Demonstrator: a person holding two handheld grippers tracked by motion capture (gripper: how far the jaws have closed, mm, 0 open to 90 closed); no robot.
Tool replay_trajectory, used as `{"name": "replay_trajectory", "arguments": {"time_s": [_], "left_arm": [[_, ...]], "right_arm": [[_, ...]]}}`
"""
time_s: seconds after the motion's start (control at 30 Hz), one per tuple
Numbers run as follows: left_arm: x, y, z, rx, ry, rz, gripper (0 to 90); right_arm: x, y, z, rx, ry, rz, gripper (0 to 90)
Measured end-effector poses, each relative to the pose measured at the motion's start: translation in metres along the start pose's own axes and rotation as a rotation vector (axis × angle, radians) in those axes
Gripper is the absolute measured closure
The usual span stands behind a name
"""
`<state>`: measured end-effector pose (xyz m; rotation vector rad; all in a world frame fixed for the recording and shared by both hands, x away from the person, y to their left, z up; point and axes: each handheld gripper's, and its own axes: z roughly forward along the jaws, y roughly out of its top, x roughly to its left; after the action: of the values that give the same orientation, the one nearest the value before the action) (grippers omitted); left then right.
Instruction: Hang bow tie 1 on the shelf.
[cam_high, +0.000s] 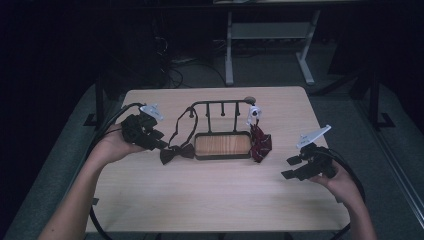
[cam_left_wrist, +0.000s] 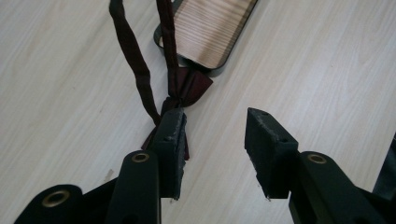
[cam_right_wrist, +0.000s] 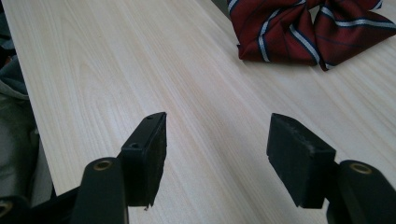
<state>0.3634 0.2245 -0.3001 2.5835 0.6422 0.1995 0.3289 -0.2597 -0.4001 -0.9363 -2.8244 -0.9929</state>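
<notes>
Both grippers are hovering over the table (cam_high: 215, 200) in the high view: the left gripper (cam_high: 161, 144) is sitting beside a dark bow tie (cam_high: 176, 153) whose strap is hanging from a black rack (cam_high: 222, 105) above a wooden tray (cam_high: 222, 145), while the right gripper (cam_high: 291, 168) is waiting well apart from a striped bow tie (cam_high: 260, 141). In the left gripper view, the jaws are standing wide apart, one touching the dark bow tie (cam_left_wrist: 187, 88), gripping nothing. In the right gripper view, the jaws are gaping empty, the striped bow tie (cam_right_wrist: 308, 30) lying ahead. No writing is showing.
</notes>
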Motion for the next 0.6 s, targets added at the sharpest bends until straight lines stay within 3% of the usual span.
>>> {"name": "replay_trajectory", "arguments": {"time_s": [0.6], "left_arm": [[-0.007, -0.023, 0.011, -0.007, -0.023, -0.009, 50.6]], "right_arm": [[-0.001, -0.001, 0.002, 0.011, 0.000, 0.007, 37.0]]}}
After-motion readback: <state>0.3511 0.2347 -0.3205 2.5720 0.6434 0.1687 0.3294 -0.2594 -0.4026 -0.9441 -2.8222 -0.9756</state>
